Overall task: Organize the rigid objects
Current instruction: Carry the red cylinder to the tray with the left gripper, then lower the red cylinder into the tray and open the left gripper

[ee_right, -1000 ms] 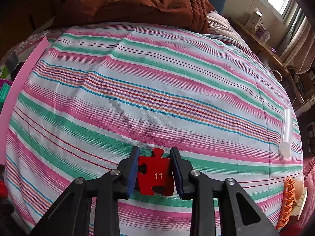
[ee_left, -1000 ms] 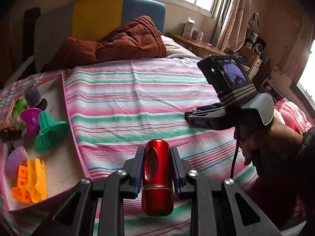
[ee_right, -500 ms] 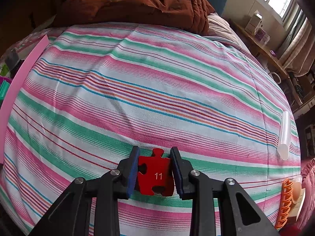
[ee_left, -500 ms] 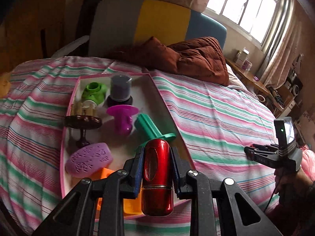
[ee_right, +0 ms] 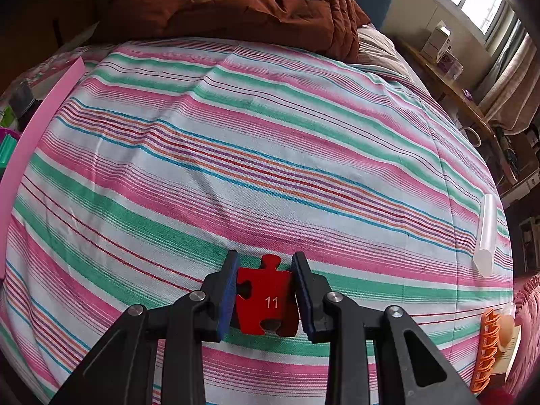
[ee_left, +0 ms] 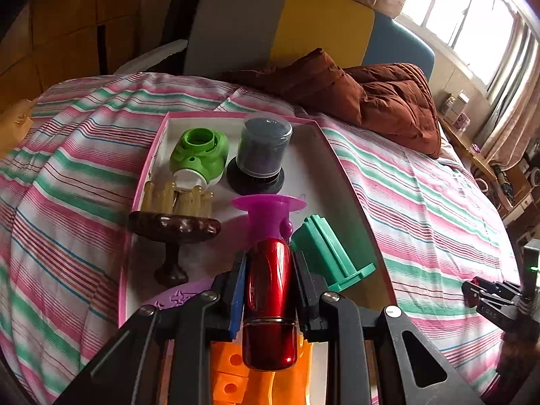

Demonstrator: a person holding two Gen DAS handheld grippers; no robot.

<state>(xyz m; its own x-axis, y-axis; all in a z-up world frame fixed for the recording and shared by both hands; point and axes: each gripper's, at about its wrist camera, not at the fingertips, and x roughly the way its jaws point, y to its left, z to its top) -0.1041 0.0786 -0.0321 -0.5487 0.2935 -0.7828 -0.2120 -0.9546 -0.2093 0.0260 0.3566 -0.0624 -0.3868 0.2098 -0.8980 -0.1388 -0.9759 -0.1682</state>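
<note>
My left gripper (ee_left: 268, 263) is shut on a shiny red cylinder (ee_left: 269, 307) and holds it above the near end of a pink-rimmed tray (ee_left: 341, 168). The tray holds a green bottle (ee_left: 199, 152), a dark lidded jar (ee_left: 263, 152), a purple funnel piece (ee_left: 270, 216), a teal spool (ee_left: 327, 253), a brown wooden stand (ee_left: 173, 233), a purple embossed piece (ee_left: 179, 298) and orange blocks (ee_left: 229, 374). My right gripper (ee_right: 265, 263) is shut on a red puzzle piece marked 11 (ee_right: 266, 300) over the striped bedspread (ee_right: 236, 155).
A clear tube (ee_right: 486, 236) and an orange comb-like piece (ee_right: 486, 351) lie at the bed's right edge. A brown quilt (ee_right: 256, 6) is bunched at the headboard. The tray's pink wall (ee_right: 40, 118) shows at the left of the right wrist view. The right gripper (ee_left: 496, 300) shows at the left wrist view's right edge.
My left gripper has swung left with the red cylinder, from over the bare bedspread to over the tray, and closer to the objects. The right gripper has stayed nearly still.
</note>
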